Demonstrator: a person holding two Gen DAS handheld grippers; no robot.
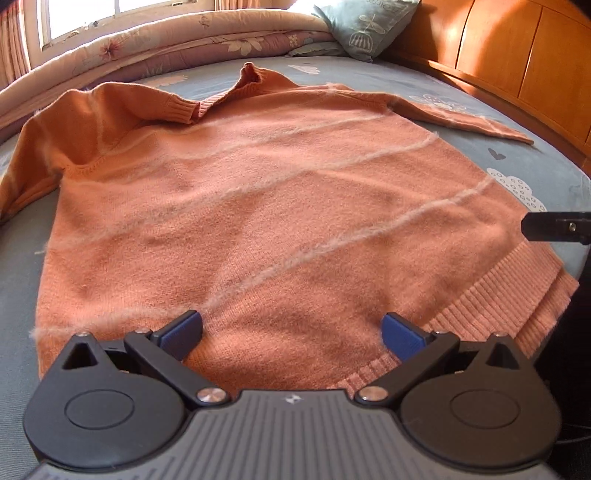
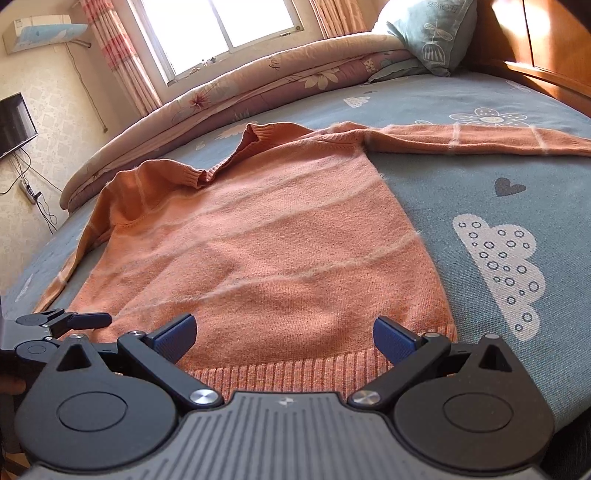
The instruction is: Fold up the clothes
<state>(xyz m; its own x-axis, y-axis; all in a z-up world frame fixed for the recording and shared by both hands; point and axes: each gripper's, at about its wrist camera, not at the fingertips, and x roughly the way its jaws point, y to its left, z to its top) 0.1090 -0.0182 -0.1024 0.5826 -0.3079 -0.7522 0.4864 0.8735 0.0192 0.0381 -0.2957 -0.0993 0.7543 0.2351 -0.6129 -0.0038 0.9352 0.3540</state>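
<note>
Flat on the grey-blue cloud-print bedsheet [image 2: 480, 177], orange knitted sweater with pale stripes [image 2: 277, 251], left gripper [image 1: 293, 332] and right gripper [image 2: 284, 332] both spread wide above its ribbed hem, grasping nothing.

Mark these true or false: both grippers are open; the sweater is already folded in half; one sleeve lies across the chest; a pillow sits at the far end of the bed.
1. Both grippers open: true. The left gripper and right gripper hold nothing.
2. Sweater folded in half: false. Its body lies flat on the bed.
3. One sleeve across the chest: true.
4. Pillow at the far end: true.
</note>
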